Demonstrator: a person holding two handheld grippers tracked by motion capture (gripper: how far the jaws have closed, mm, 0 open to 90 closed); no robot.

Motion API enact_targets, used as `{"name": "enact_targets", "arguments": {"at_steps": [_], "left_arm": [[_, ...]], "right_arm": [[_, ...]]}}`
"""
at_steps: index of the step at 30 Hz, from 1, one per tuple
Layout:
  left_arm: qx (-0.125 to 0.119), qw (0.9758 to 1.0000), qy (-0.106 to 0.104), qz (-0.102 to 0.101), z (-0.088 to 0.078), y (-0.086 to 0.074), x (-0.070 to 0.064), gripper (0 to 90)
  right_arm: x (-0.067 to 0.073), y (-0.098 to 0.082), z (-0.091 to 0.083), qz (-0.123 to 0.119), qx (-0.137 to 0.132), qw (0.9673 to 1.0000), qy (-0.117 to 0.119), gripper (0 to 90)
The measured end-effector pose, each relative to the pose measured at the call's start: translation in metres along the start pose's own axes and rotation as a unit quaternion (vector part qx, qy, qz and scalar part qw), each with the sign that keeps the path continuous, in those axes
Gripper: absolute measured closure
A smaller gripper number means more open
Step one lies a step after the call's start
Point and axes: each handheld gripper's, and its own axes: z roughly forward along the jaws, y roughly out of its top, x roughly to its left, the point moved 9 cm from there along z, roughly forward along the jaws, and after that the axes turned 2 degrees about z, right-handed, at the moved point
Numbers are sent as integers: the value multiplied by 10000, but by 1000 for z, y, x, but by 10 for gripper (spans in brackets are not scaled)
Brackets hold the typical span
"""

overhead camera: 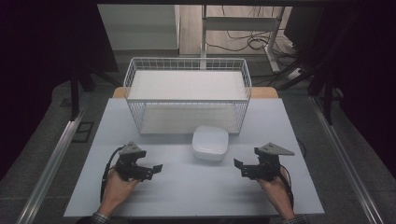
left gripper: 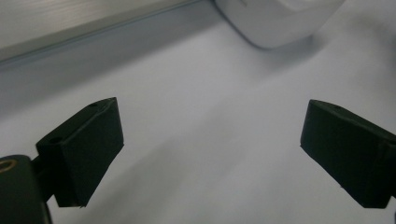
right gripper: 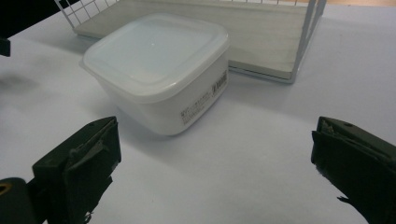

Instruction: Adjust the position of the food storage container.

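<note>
Table point(overhead camera: 187, 186) seen bare at 6 o'clock. Wire basket point(overhead camera: 187, 95) set at 12. Lidded tub point(overhead camera: 210, 143) placed centre, just beside basket front. Left gripper point(overhead camera: 156, 168) at 8, right gripper point(overhead camera: 238, 164) at 4; jaws held apart, nothing gripped.

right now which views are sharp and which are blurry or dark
High view: dim, black around the edges, table evenly lit. Left gripper view: soft, the container blurred at the top edge. Right gripper view: container and rack fairly sharp, label unreadable, near jaws soft.

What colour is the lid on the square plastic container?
Translucent white lid, clearest in the right gripper view.
</note>
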Motion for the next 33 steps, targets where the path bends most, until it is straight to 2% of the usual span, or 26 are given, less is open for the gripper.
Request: {"name": "enact_targets", "arguments": {"at_steps": [2,3,4,8,10,12,13,14,18,19,20,21,22,28,29,30,33], "left_arm": [[-99,9999,-109,-16,6,11,1,66],[-99,9999,-109,-16,6,11,1,76],[-102,9999,-107,52,10,18,1,96],[7,9999,-106,126,22,25,0,147],[79,9996,-130,225,32,31,-2,190],[33,9993,-161,326,38,37,-5,232],[33,9993,-161,326,38,37,-5,251],[37,9991,-162,401,44,43,-7,267],[25,9987,-163,475,54,53,-7,334],[-28,9988,-160,472,60,59,-7,417],[-28,9988,-160,472,60,59,-7,441],[-45,9988,-193,442,66,66,-6,487],[-32,9989,-199,429,70,68,-6,526],[34,9992,-114,372,88,79,-2,787],[51,9993,-96,356,92,80,-2,787],[68,9993,-110,358,97,81,-2,862],[146,9991,-208,338,110,85,-5,899]], "right_arm": [[1,3,4,54,51,10000,51,16],[1,3,4,54,51,10000,51,16],[4,7,9,98,113,9998,166,6],[3,11,14,121,144,9997,172,6],[0,13,18,56,281,9995,117,22],[-4,14,22,105,485,9987,85,80],[-4,14,22,105,485,9987,85,80],[-10,17,27,179,589,9981,34,158],[-14,19,35,154,729,9972,-16,241],[-17,22,41,141,756,9970,-69,342],[-17,22,41,141,756,9970,-69,342],[-18,24,44,102,816,9966,-103,450],[-17,26,46,86,806,9967,-77,501],[-14,32,64,46,862,9963,-3,702],[-14,32,64,46,862,9963,-3,702],[-15,34,71,-72,876,9960,-123,785],[-15,35,77,-175,881,9958,-167,879]]}}
